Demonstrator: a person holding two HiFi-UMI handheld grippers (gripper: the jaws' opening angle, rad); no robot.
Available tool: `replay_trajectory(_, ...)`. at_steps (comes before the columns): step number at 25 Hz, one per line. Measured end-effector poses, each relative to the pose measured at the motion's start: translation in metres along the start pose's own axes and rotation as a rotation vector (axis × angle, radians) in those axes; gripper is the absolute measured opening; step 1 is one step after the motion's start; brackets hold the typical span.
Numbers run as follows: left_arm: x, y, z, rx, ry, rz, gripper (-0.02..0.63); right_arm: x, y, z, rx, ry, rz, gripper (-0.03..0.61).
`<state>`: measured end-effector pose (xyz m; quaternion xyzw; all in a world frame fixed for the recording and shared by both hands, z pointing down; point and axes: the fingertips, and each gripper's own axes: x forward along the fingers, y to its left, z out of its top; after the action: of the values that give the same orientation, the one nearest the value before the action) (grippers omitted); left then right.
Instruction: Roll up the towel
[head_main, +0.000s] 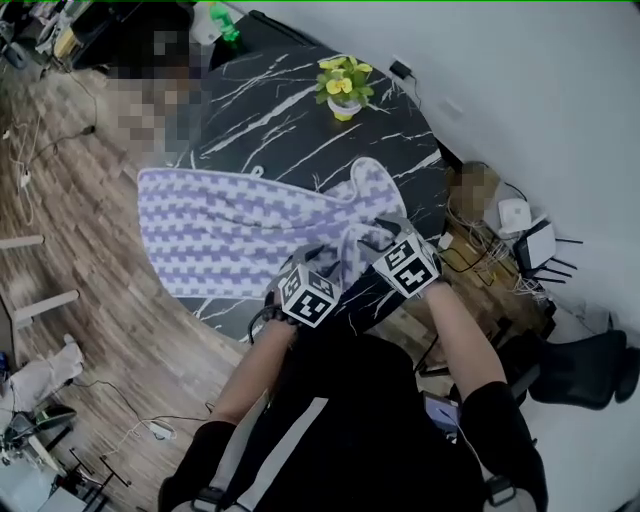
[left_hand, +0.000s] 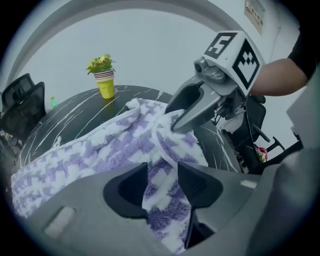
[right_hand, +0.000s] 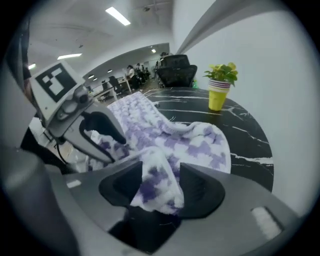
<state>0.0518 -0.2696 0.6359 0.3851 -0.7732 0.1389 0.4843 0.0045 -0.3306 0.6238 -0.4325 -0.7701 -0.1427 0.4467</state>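
A purple-and-white checked towel (head_main: 235, 228) lies spread on the round black marble table (head_main: 290, 110), its right end bunched and lifted near the table's front edge. My left gripper (head_main: 322, 254) is shut on a fold of the towel (left_hand: 160, 150), which hangs between its pads (left_hand: 134, 186). Just to its right, my right gripper (head_main: 386, 226) is shut on another bunch of the same end (right_hand: 157, 182). In the left gripper view the right gripper (left_hand: 181, 119) pinches the towel's hem. In the right gripper view the left gripper (right_hand: 111, 136) shows at the left.
A yellow pot with a small plant (head_main: 343, 90) stands at the table's far side. A green bottle (head_main: 226, 22) stands beyond the far edge. White boxes and tangled cables (head_main: 520, 235) lie on the wood floor at right, near a black office chair (head_main: 585, 365).
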Motion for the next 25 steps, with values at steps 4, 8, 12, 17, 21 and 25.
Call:
replay_trajectory(4,0.005,0.000,0.002,-0.006,0.013,0.002,0.196,-0.009,0.002,-0.020,-0.067,0.015,-0.022,0.069)
replay_trajectory(8,0.007,-0.007,0.007,0.006,0.007,-0.012,0.195,-0.020,0.003,-0.042,-0.067,0.033,-0.013,0.043)
replay_trajectory(12,0.008,-0.032,0.019,0.057,-0.016,-0.097,0.193,-0.036,0.001,-0.064,-0.042,0.031,-0.018,0.044)
replay_trajectory(17,0.021,-0.082,0.030,0.143,-0.032,-0.223,0.195,-0.059,0.008,-0.088,-0.093,0.016,-0.031,0.046)
replay_trajectory(21,0.033,-0.116,0.032,0.154,-0.015,-0.321,0.154,-0.071,0.010,-0.101,-0.111,0.003,-0.043,0.058)
replay_trajectory(25,0.035,-0.144,0.026,0.211,0.015,-0.388,0.116,-0.082,0.011,-0.116,-0.054,0.006,-0.010,0.126)
